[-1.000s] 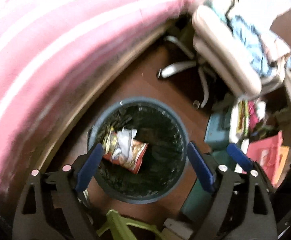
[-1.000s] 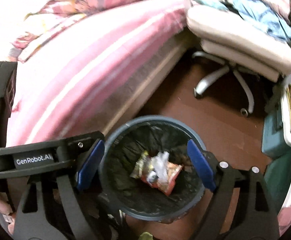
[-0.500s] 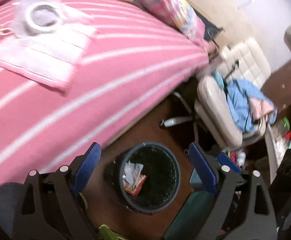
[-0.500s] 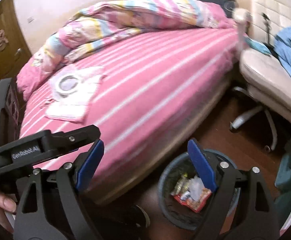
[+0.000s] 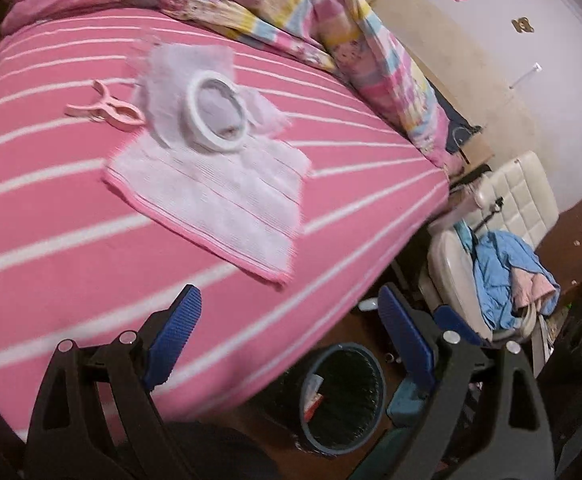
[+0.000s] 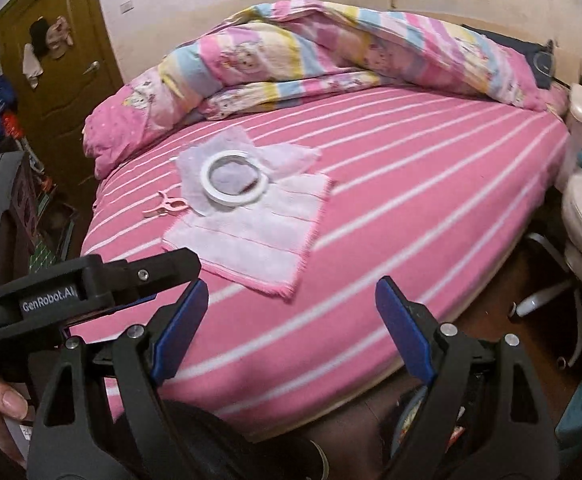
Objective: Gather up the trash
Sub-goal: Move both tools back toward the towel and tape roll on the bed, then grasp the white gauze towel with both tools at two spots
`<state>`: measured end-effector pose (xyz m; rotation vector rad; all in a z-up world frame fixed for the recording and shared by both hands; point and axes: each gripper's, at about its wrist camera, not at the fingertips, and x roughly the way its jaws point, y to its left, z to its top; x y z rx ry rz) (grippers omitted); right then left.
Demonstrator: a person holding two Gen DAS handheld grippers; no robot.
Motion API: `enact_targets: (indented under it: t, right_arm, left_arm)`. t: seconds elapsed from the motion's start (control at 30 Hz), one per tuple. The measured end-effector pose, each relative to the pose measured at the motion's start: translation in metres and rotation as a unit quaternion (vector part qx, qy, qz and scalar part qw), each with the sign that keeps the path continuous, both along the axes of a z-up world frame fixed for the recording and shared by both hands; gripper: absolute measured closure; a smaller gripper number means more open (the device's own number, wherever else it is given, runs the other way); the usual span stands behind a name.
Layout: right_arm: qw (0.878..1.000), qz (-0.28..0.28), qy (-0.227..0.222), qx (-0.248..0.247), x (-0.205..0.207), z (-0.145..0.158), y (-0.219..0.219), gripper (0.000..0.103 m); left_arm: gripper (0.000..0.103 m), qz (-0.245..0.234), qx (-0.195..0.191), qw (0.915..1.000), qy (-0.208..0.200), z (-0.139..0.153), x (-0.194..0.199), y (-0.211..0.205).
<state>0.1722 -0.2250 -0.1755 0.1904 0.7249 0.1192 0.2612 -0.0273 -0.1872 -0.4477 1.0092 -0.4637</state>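
Both tools, the left tool (image 5: 287, 344) and the right tool (image 6: 287, 328), gape wide and hold nothing. Wrappers already lie in the bin (image 5: 341, 398) on the floor (bed's edge); farther off, crumpled tissue (image 6: 287, 160) on the bed (image 6: 411, 208) probably remains.

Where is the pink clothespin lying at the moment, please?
The pink clothespin lies on the striped bed, upper left in the left wrist view, just left of the white tape ring.
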Motion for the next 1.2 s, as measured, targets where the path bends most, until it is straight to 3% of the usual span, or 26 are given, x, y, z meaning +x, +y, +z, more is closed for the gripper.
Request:
enact_targets:
  t: [0.3,0.47,0.67,0.87,1.1,1.13,1.17,1.2]
  right_arm:
    - [1.000,0.019,0.009,-0.013,0.049,-0.005,0.029,0.018]
    - [1.000,0.016,0.017,-0.015,0.077,-0.012,0.031,0.018]
    - [0.999,0.019,0.032,-0.023,0.117,-0.031,0.031,0.018]
    - [0.998,0.000,0.068,-0.008,0.158,-0.063,0.022,0.018]
    - [0.995,-0.010,0.095,0.012,0.179,-0.093,0.024,0.019]
    - [0.996,-0.006,0.090,0.008,0.179,-0.094,0.027,0.026]
    - [0.996,-0.001,0.088,-0.001,0.179,-0.094,0.032,0.041]
    - [0.996,0.005,0.085,-0.009,0.179,-0.095,0.036,0.047]
  left_arm:
    - [0.016,0.035,0.023,0.9991,0.008,-0.023,0.037,0.053]
    - [0.016,0.051,0.014,0.9984,0.018,-0.038,0.059,0.073]
    - [0.016,0.046,0.027,0.9983,0.023,-0.054,0.086,0.074]
    - [0.018,0.028,0.070,0.9972,0.001,-0.063,0.111,0.060]
    - [0.051,-0.008,0.077,0.9970,-0.008,-0.068,0.115,0.037]
    - [0.058,-0.014,0.075,0.9970,-0.007,-0.069,0.115,0.033]
    - [0.067,-0.016,0.074,0.9971,-0.008,-0.070,0.114,0.031]
    - [0.071,-0.018,0.073,0.9972,-0.008,-0.072,0.114,0.029]
